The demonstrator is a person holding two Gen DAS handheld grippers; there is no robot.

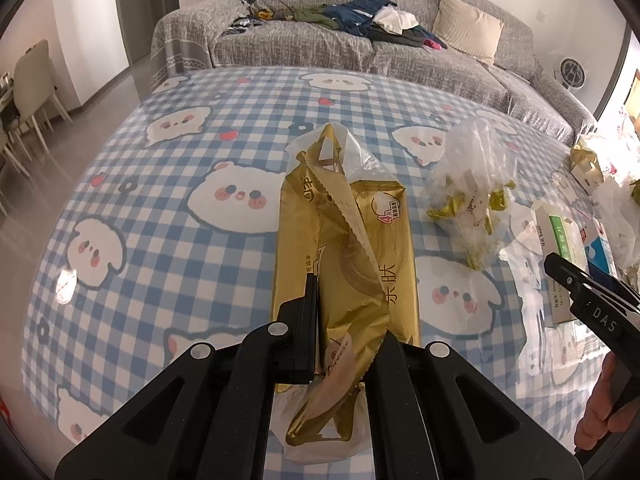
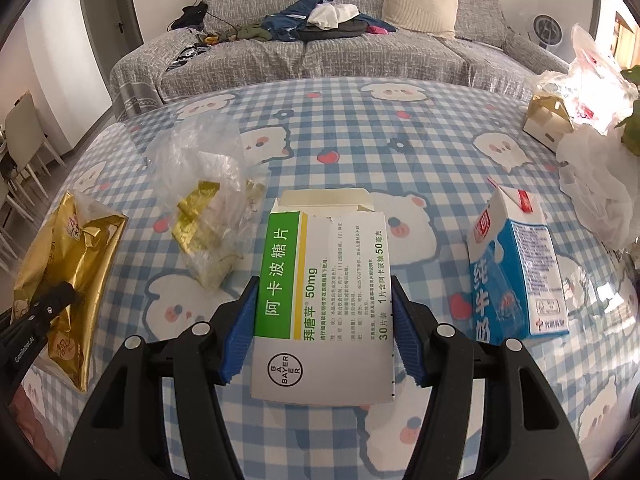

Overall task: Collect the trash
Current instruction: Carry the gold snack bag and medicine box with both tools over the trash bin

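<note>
While the gold wrapper [image 1: 344,264] is hanging above the checked tablecloth [image 1: 160,200], I am pinching it flat in the left gripper [image 1: 344,344], so it lifts clear. I am clamping the medicine box [image 2: 324,300] by its sides in the right gripper [image 2: 322,336], leaving the milk carton [image 2: 516,276] and clear bag [image 2: 204,184] lying nearby.

Left wrist view: close above the checked table [image 1: 168,208], angled down along its fingers toward the sofa [image 1: 320,40]. Right wrist view: same tilt and facing, set further right. Shared: table [image 2: 400,128], sofa [image 2: 320,60], clear bag [image 1: 472,184] [image 2: 200,184], probably the same.
</note>
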